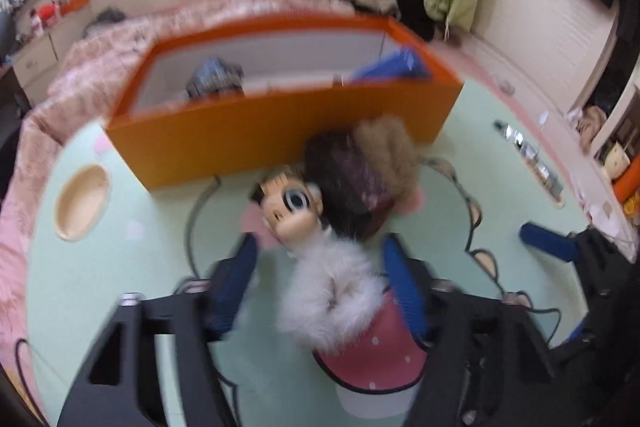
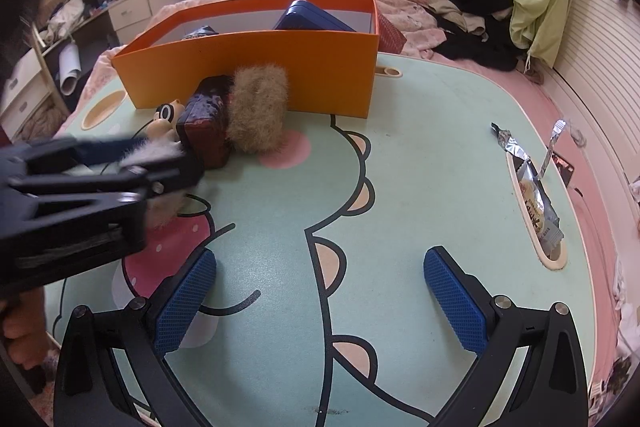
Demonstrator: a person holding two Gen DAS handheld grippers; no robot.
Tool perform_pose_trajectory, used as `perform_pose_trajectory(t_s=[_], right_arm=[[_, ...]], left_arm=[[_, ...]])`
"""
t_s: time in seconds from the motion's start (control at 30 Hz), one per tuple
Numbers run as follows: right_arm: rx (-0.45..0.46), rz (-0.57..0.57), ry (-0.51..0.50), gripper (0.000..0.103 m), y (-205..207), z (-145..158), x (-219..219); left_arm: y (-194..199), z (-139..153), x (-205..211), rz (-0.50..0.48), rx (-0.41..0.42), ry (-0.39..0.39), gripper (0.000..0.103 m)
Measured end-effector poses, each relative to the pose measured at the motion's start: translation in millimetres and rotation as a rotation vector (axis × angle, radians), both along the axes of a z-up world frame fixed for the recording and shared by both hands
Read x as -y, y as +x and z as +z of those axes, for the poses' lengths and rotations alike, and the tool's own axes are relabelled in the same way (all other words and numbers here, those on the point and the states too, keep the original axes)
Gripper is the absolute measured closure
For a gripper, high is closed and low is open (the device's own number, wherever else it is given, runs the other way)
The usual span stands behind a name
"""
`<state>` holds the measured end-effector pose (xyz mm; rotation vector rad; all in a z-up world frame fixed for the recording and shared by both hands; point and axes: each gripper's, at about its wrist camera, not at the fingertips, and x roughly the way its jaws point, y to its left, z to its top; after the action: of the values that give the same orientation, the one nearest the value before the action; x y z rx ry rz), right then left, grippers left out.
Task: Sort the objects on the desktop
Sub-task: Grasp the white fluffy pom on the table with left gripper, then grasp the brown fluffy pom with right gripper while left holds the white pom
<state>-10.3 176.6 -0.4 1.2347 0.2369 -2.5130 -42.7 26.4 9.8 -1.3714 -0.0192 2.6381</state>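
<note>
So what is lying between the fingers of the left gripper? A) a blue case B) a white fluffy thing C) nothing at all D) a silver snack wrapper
B: the left wrist view shows the white fluffy thing lying between the blue pads of the left gripper, over the green table.
</note>
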Motion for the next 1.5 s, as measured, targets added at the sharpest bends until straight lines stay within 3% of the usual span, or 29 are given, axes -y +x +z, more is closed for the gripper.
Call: perform_pose_trajectory(t_s=[0.03, 0.17, 0.33, 0.37, 0.4, 0.47, 0.6, 0.7, 0.83, 1.1, 1.13, 1.23, 1.3, 1.5], right_arm=[[0.000, 0.001, 0.000, 0.000, 0, 0, 0], [0.000, 0.001, -0.003, 0.000, 0, 1, 1], [-0.001, 0.004, -0.004, 0.000, 0, 1, 1], [-0.001, 0.005, -0.004, 0.000, 0, 0, 1], [-0.001, 0.005, -0.004, 0.000, 0, 1, 1], [-0.001, 0.005, -0.004, 0.000, -1, 1, 0], [-0.004, 0.005, -0.002, 0.000, -1, 1, 0], [-0.004, 0.005, -0.002, 0.000, -1, 1, 0], [-0.003, 0.004, -0.004, 0.000, -1, 0, 1], [-0.007, 0.007, -0.006, 0.000, -2, -1, 0], [-0.007, 0.008, -0.007, 0.000, -2, 0, -1], [-0.007, 0.021, -0.029, 0.001, -4, 2, -2], [-0.004, 0.039, -0.060, 0.013, -5, 6, -3], [-0.028, 0.026, -0.177, 0.026, -30, 29, -4]], left_arm=[[4, 0, 1, 0.009, -0.040, -0.012, 0.069], [22, 5, 23, 0.044, -0.049, 0.044, 0.078], [44, 3, 46, 0.115, -0.091, 0.018, 0.076], [46, -3, 49, 0.118, -0.090, 0.036, 0.062], [47, -6, 50, 0.120, -0.096, 0.050, 0.055], [46, -8, 48, 0.123, -0.101, 0.035, 0.016], [42, -12, 40, 0.121, -0.096, -0.026, 0.016], [44, -12, 37, 0.118, -0.104, -0.046, 0.024], [53, -11, 34, 0.109, -0.144, -0.058, 0.071], [55, -11, 32, 0.086, -0.147, -0.055, 0.069], [55, -11, 32, 0.086, -0.147, -0.055, 0.066], [52, -13, 31, 0.088, -0.108, -0.063, 0.017], [50, -14, 33, 0.086, -0.096, -0.053, 0.016], [51, -15, 31, 0.089, -0.095, -0.055, 0.015]])
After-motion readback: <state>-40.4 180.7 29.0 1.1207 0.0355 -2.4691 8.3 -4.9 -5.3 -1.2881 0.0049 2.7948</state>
